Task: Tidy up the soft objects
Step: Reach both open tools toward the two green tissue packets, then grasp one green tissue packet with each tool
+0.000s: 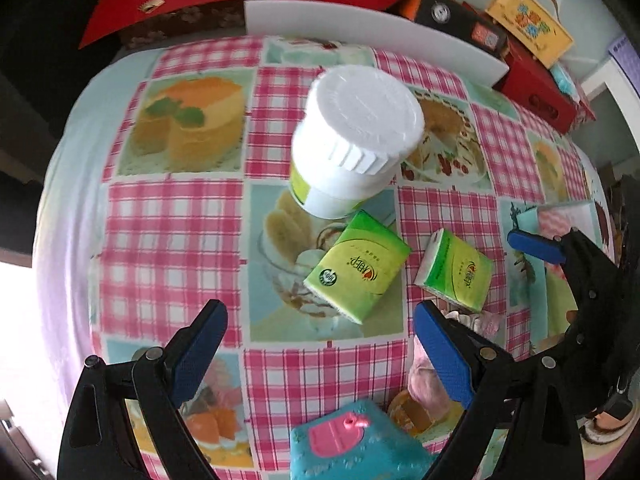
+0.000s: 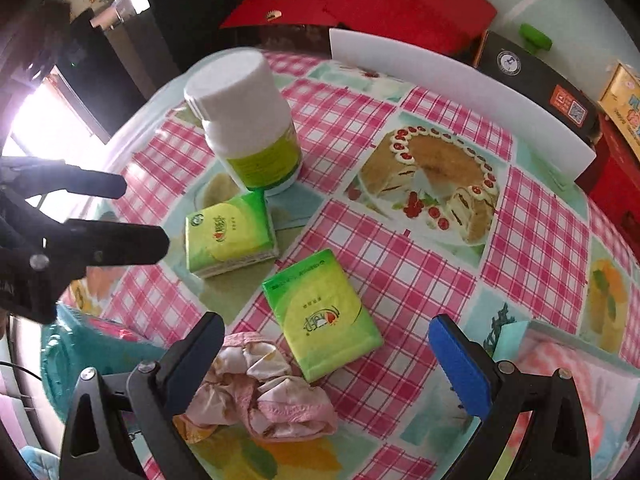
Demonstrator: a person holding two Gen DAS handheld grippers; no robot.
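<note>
Two green tissue packs lie on the table: one (image 1: 357, 266) (image 2: 230, 234) beside a white jar (image 1: 356, 140) (image 2: 248, 120), the other (image 1: 454, 270) (image 2: 324, 316) to its right. A crumpled pink cloth (image 2: 260, 392) (image 1: 428, 384) lies near the front. A teal soft pouch with a pink shape (image 1: 352, 444) (image 2: 80, 356) sits at the near edge. My left gripper (image 1: 320, 350) is open and empty above the first pack and the pouch. My right gripper (image 2: 328, 364) is open and empty over the second pack and the cloth.
The table wears a pink checked cloth with cake pictures (image 1: 172, 240) (image 2: 532, 232). A white board (image 1: 372, 36) (image 2: 460, 96) stands at the back. Red, black and yellow boxes (image 1: 528, 28) (image 2: 536, 88) are stacked behind it. A folded cloth corner (image 2: 568, 352) lies at right.
</note>
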